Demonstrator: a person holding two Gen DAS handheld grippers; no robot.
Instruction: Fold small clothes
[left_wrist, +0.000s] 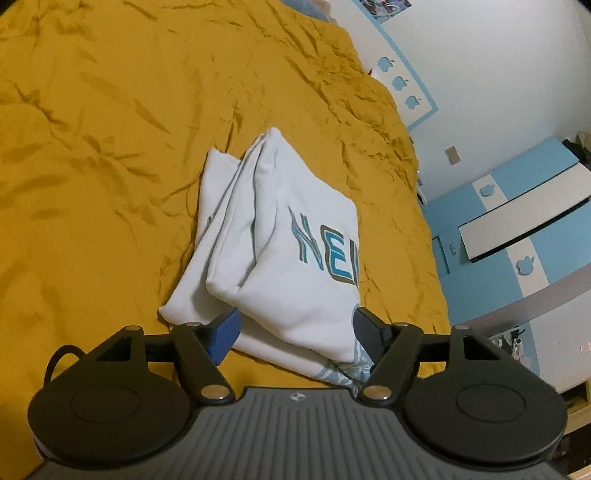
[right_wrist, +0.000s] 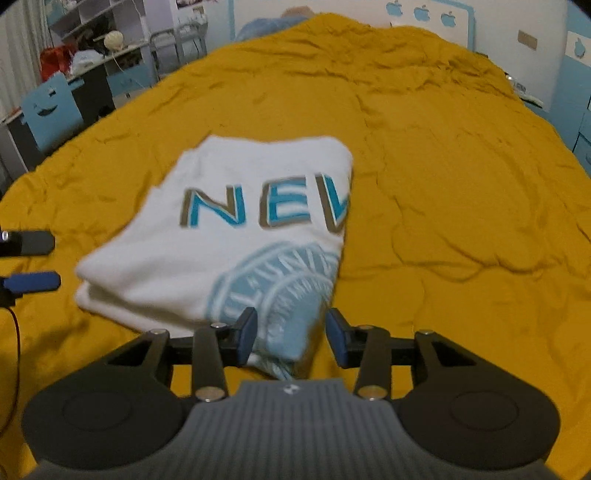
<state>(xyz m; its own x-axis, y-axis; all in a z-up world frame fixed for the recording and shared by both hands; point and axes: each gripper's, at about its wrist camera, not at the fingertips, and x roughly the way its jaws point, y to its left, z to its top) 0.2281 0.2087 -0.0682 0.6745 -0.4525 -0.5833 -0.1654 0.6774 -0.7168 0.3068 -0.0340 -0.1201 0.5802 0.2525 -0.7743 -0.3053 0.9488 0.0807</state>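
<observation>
A white garment (left_wrist: 280, 236) with teal "NEW" lettering lies folded into a thick rectangle on the yellow bedspread (left_wrist: 110, 147). My left gripper (left_wrist: 295, 328) is open, its jaws standing either side of the garment's near edge. In the right wrist view the same garment (right_wrist: 221, 229) shows its lettering and a pale blue round print. My right gripper (right_wrist: 290, 334) is open, with the garment's near corner lying between the jaws. The left gripper's fingertips (right_wrist: 33, 280) show at the left edge of the right wrist view, beside the garment's left side.
The wrinkled bedspread (right_wrist: 461, 184) covers the whole bed around the garment. Blue and white cabinets (left_wrist: 517, 229) stand to the right of the bed. A desk with shelves and a blue chair (right_wrist: 51, 107) stand to the left.
</observation>
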